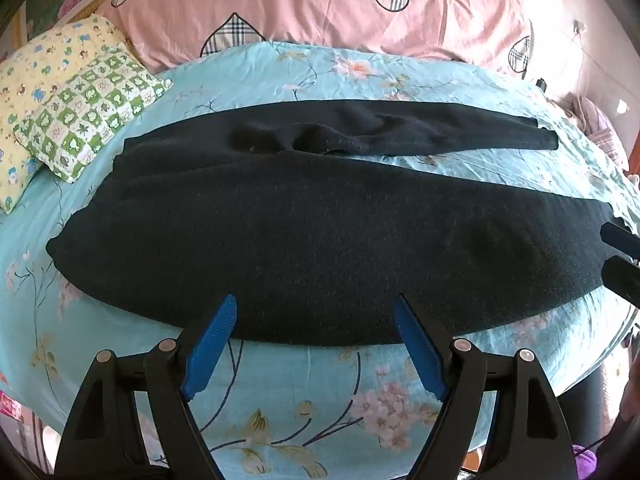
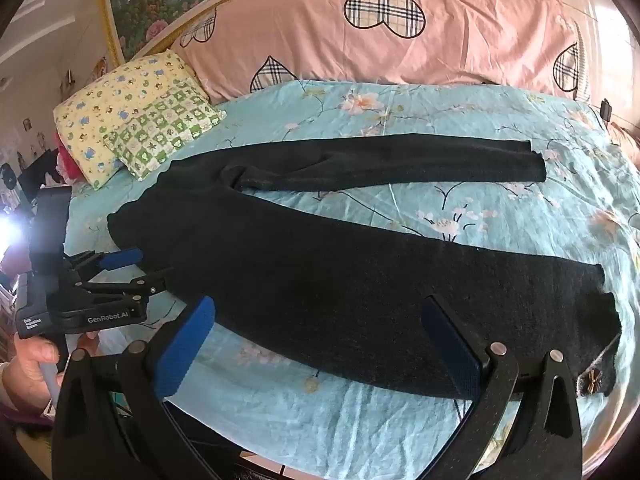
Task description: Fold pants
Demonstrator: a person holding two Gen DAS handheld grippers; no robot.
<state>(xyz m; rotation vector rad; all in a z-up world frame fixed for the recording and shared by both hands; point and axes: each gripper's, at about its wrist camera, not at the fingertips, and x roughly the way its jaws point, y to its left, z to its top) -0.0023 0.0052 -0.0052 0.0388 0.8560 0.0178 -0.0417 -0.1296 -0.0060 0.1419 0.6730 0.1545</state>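
Observation:
Black knitted pants [image 1: 320,220] lie flat on the turquoise flowered sheet [image 1: 304,384], waist to the left and both legs running right. The far leg [image 2: 400,164] is spread apart from the near leg [image 2: 400,300]. My left gripper [image 1: 316,304] is open, with its blue pads [image 1: 212,344] just over the pants' near edge, by the waist end. My right gripper [image 2: 320,304] is open over the near leg, nothing between its fingers. The left gripper [image 2: 148,266] also shows at the left of the right wrist view, held by a hand [image 2: 32,356]. The right gripper [image 1: 620,260] shows by the near leg's hem.
A yellow pillow [image 2: 120,96] and a green checked pillow [image 2: 164,128] lie at the far left of the bed. A rolled pink quilt with plaid hearts [image 2: 400,40] runs along the far side. The bed's near edge [image 2: 360,468] is just below the grippers.

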